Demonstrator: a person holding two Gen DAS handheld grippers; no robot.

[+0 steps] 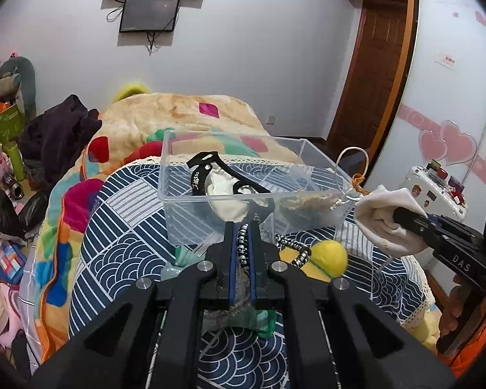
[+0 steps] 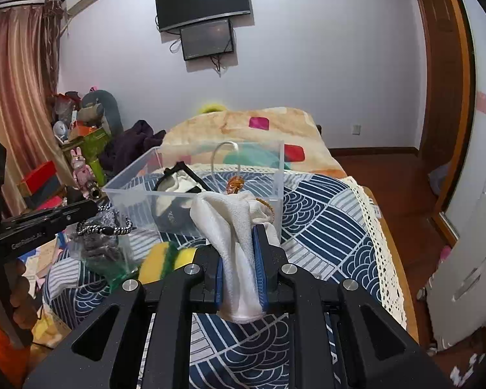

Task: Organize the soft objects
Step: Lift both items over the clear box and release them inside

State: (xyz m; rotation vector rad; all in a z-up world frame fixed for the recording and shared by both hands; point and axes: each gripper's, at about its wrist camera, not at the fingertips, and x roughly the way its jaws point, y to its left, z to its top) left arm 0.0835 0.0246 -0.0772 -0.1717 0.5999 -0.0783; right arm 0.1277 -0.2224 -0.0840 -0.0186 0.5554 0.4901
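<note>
A clear plastic box (image 1: pixel 178 191) (image 2: pixel 126 194) stands on the bed with a white and black soft item (image 1: pixel 223 191) inside. My left gripper (image 1: pixel 242 227) is shut on a grey-green mesh pouch (image 1: pixel 239 311) (image 2: pixel 100 249) with a black-and-white cord (image 1: pixel 291 246), held just before the box. My right gripper (image 2: pixel 237 230) (image 1: pixel 401 214) is shut on a folded white cloth (image 2: pixel 236 227) (image 1: pixel 385 217), held at the box's right near corner. A yellow-green sponge (image 1: pixel 330 256) (image 2: pixel 165 259) lies on the bed in front of the box.
The box sits on a navy wave-patterned cloth (image 1: pixel 120 259) over a colourful blanket (image 1: pixel 184 113). A white suitcase (image 2: pixel 463 275) stands right of the bed. Clutter and toys (image 1: pixel 3 162) fill the floor at left. A wooden door (image 1: pixel 372 74) is at far right.
</note>
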